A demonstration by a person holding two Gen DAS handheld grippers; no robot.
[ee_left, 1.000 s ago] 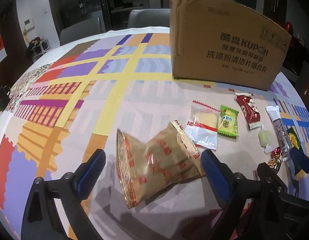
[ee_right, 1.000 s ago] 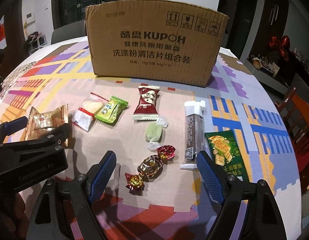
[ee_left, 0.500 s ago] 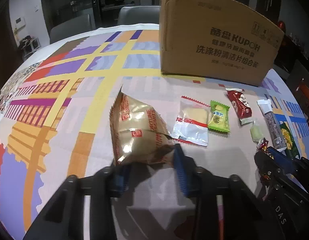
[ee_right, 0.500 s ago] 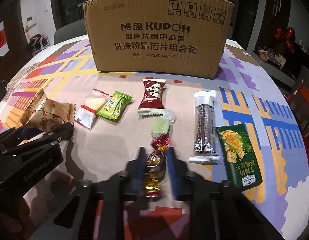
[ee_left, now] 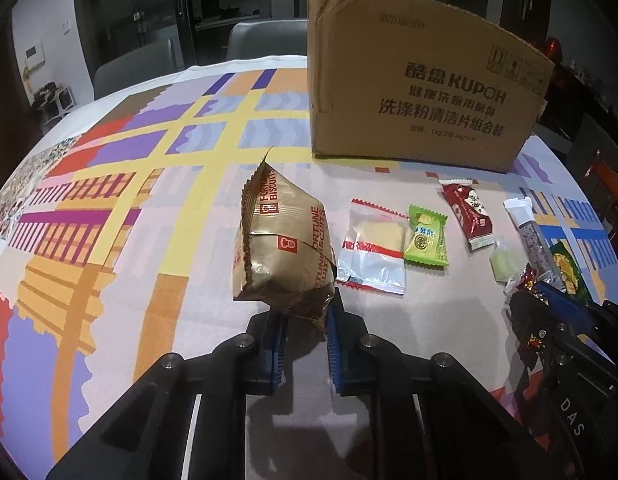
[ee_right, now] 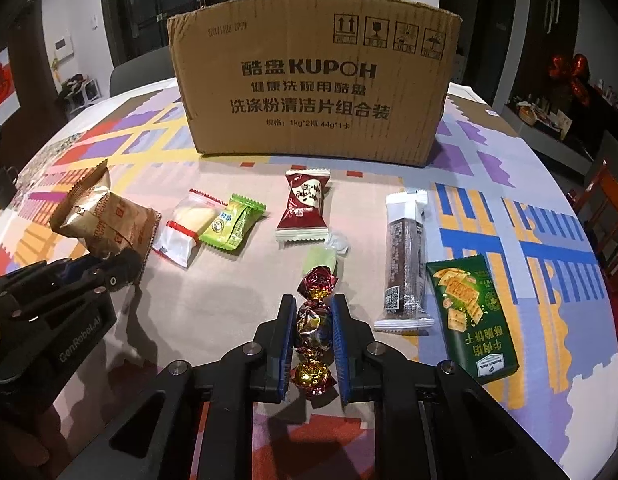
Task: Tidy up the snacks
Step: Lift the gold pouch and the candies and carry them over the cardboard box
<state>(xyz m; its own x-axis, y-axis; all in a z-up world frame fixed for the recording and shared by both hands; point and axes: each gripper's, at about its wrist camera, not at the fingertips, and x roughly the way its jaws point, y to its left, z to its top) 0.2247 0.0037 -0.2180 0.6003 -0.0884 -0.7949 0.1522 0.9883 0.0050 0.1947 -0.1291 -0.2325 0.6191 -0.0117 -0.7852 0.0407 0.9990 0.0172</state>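
My left gripper (ee_left: 305,316) is shut on the lower corner of a gold biscuit bag (ee_left: 283,242) and holds it upright above the table; the bag also shows in the right wrist view (ee_right: 105,220). My right gripper (ee_right: 313,312) is shut on a foil-wrapped candy string (ee_right: 314,326), lifted off the cloth. A cardboard box (ee_right: 313,80) stands at the back of the table and also shows in the left wrist view (ee_left: 421,80). Its top is out of view.
On the patterned tablecloth (ee_right: 509,184) lie a clear pastry pack (ee_right: 187,226), a green candy (ee_right: 231,222), a red wrapper (ee_right: 305,204), a pale green sweet (ee_right: 321,260), a dark bar (ee_right: 405,264) and a green cracker pack (ee_right: 469,312). Chairs stand behind the table.
Both grippers went from open to shut. The left closed on the gold bag and lifted it upright. The right closed on the foil candies and raised them.
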